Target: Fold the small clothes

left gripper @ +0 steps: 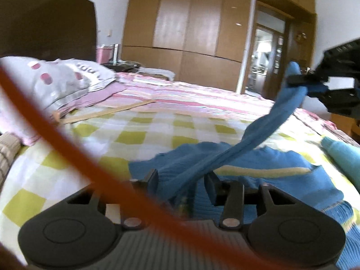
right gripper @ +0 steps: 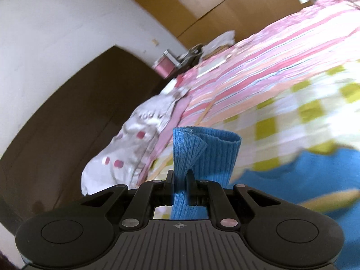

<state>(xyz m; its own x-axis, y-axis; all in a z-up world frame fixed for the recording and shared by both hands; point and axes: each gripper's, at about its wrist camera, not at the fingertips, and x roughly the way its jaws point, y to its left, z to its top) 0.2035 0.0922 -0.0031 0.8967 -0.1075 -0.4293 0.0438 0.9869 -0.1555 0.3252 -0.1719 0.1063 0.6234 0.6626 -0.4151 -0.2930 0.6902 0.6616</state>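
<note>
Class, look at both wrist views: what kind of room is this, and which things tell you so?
Most likely a bedroom: a bed with checked and striped covers, a pillow by a dark headboard, and a tall wooden wardrobe.

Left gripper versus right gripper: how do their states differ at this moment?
The left gripper is open, low over the blue sweater on the bed; the right gripper is shut on the sweater's sleeve cuff, lifted off the bed. Both are black two-finger grippers working the same garment.
</note>
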